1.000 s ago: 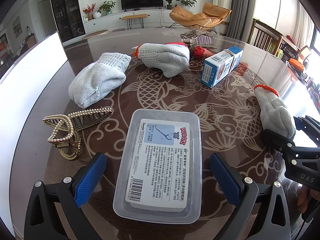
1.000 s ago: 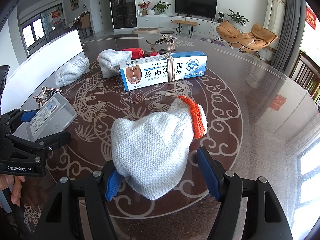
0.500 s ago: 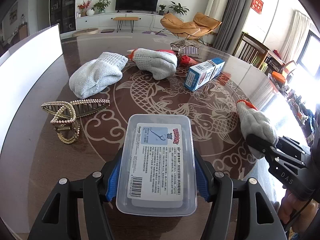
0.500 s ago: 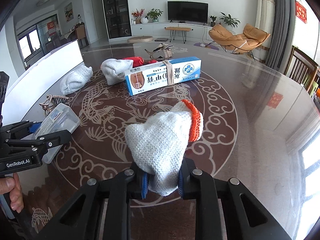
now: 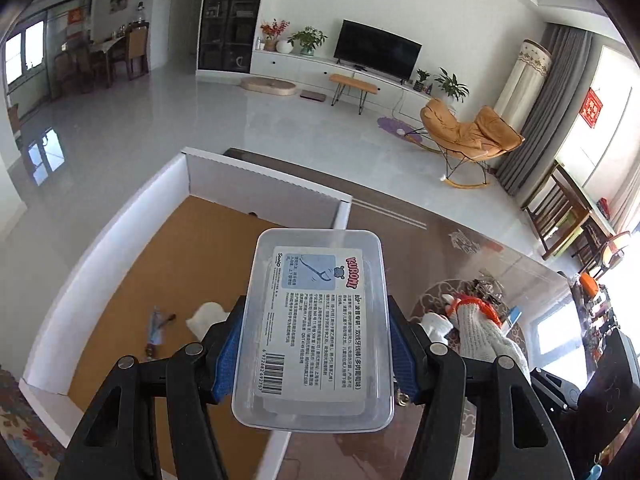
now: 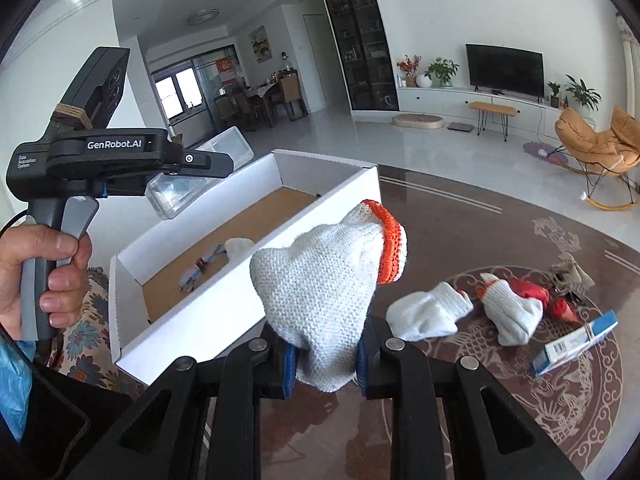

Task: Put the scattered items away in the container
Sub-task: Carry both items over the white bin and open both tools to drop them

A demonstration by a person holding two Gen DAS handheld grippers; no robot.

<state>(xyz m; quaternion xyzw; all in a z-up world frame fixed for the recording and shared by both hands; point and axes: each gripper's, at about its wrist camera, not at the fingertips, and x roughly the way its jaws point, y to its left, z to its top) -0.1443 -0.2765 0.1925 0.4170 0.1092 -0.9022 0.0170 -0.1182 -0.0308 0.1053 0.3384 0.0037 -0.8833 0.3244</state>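
Left gripper (image 5: pixel 316 354) clamped on clear rectangular plastic box (image 5: pixel 316 328) labelled "KUROMI", white cardboard container (image 5: pixel 264 184) beneath, right gripper (image 6: pixel 325 356) pinching orange-cuffed white knitted glove (image 6: pixel 320 288), "GenRobot.AI" on left gripper.

The clear plastic box (image 5: pixel 316 320) label reads "KUROMI"; the left gripper (image 6: pixel 192 168) body reads "GenRobot.AI".

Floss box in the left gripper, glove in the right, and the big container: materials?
Floss box: looks like clear, glossy hard plastic; see-through walls, paper label.
Glove: knitted white yarn, likely cotton; visible stitches, orange cuff, limp.
Container: probably white-faced corrugated cardboard; brown matte floor, fluted top edge in the left view.
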